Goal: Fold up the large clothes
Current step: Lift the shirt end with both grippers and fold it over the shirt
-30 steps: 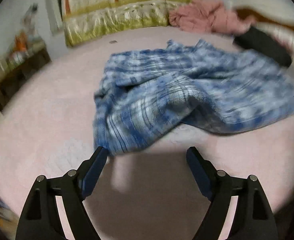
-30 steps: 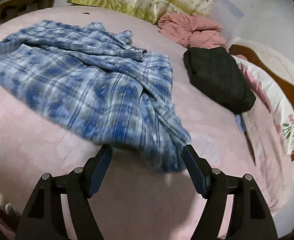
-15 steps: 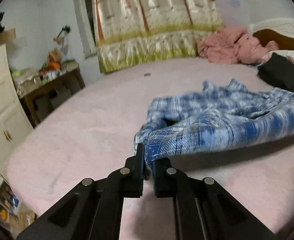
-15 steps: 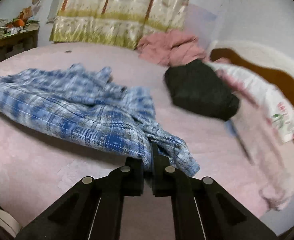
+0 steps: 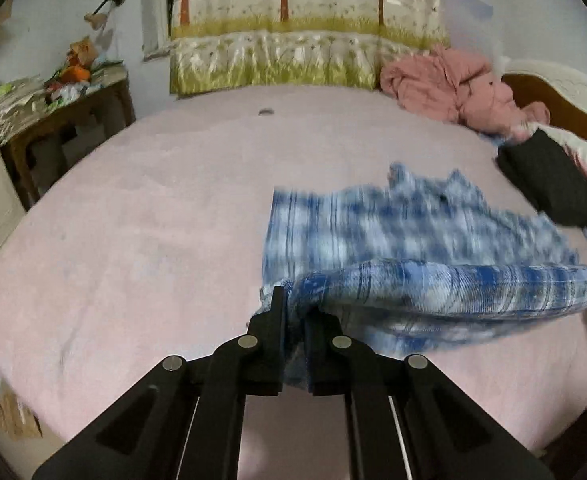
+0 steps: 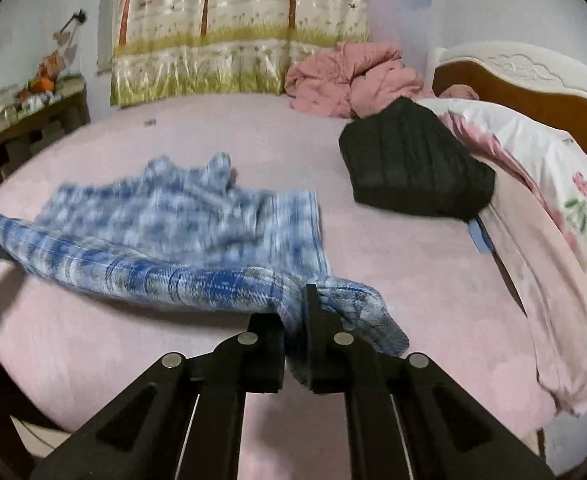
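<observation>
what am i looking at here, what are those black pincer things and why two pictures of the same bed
Those black pincers are hand-held grasping tools; a person holds one in each hand, with no robot arm. Each carries a wide-angle camera looking along its fingers, so you get two views: one from the left tool, one from the right tool. Both are clamped on the near edge of a blue plaid shirt, lifted between them above the pink bed. Also lying on the bed: a folded black garment, a pink quilt and a pillow.

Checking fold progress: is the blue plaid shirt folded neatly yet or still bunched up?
Still bunched. The blue plaid shirt hangs rumpled between the shut left gripper and right gripper.
</observation>
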A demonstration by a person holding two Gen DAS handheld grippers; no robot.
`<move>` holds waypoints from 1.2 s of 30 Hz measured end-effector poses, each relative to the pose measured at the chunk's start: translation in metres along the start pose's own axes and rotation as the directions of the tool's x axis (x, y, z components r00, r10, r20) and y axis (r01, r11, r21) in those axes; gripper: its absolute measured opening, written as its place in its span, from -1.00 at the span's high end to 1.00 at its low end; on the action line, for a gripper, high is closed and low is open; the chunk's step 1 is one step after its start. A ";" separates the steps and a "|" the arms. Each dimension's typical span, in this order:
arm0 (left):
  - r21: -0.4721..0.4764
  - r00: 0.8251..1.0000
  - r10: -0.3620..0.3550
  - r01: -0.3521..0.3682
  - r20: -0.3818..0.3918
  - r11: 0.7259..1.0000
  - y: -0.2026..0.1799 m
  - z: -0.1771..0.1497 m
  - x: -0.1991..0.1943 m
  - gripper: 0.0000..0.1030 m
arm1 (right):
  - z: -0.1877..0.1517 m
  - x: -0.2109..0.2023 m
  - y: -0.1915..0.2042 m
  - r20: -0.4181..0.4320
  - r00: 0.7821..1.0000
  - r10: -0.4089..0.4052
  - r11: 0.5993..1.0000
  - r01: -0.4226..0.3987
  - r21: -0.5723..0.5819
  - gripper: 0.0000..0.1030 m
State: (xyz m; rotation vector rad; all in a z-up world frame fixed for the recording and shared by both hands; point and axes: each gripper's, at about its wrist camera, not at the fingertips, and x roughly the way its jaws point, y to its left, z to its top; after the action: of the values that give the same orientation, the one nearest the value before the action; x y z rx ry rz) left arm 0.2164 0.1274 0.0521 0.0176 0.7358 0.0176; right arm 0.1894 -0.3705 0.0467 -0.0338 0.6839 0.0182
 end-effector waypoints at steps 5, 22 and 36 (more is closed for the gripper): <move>-0.033 0.993 -0.057 0.054 -0.099 0.998 0.010 0.055 0.061 0.84 | 0.050 0.052 -0.013 -0.028 0.998 0.049 0.998 -0.048 0.045 0.88; -0.070 0.988 -0.053 0.043 -0.143 0.997 0.014 0.116 0.206 0.85 | 0.101 0.212 -0.021 -0.179 0.981 0.077 0.995 -0.065 0.074 0.88; -0.190 0.989 -0.068 0.093 0.133 0.977 0.040 0.076 0.167 -0.69 | 0.097 0.205 -0.045 -0.135 0.971 0.195 0.972 -0.173 0.159 0.13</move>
State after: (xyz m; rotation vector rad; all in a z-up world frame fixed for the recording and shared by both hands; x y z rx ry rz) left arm 0.3909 0.1704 -0.0024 -0.1978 0.6057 0.0111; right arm 0.4107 -0.4111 -0.0069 0.1717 0.8358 0.1458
